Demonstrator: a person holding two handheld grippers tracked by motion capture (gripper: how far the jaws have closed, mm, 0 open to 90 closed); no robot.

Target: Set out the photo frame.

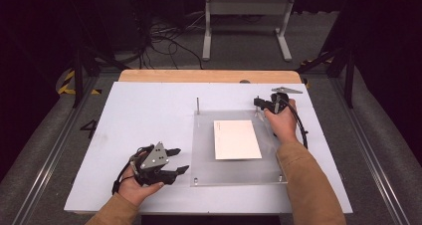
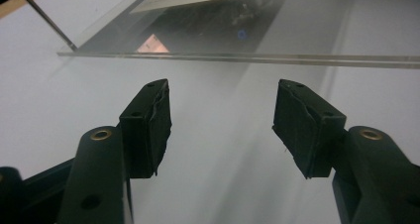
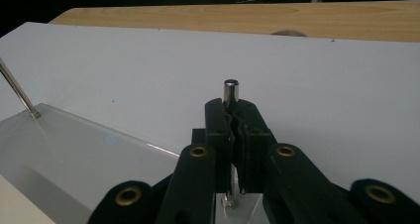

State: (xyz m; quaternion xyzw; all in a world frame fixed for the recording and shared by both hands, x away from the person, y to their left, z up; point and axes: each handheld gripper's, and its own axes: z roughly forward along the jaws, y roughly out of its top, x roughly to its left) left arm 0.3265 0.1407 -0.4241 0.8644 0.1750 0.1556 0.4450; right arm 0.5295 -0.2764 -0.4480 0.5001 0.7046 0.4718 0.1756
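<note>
One upright metal post (image 3: 230,92) clamped in right gripper (image 3: 232,130), long axis vertical.

bare table (image 1: 149,115) left, upright pin (image 1: 197,105) (thin) at plate (image 1: 204,150) corner

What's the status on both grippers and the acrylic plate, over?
Right gripper shut on metal post at clear plate's far right corner. Left gripper open, empty, short of plate's edge. White sheet lies on the plate. Nothing obstructing.

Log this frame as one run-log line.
right gripper: shut on post at far right corner of clear plate | left gripper: open, off plate | card: flat on plate
</note>
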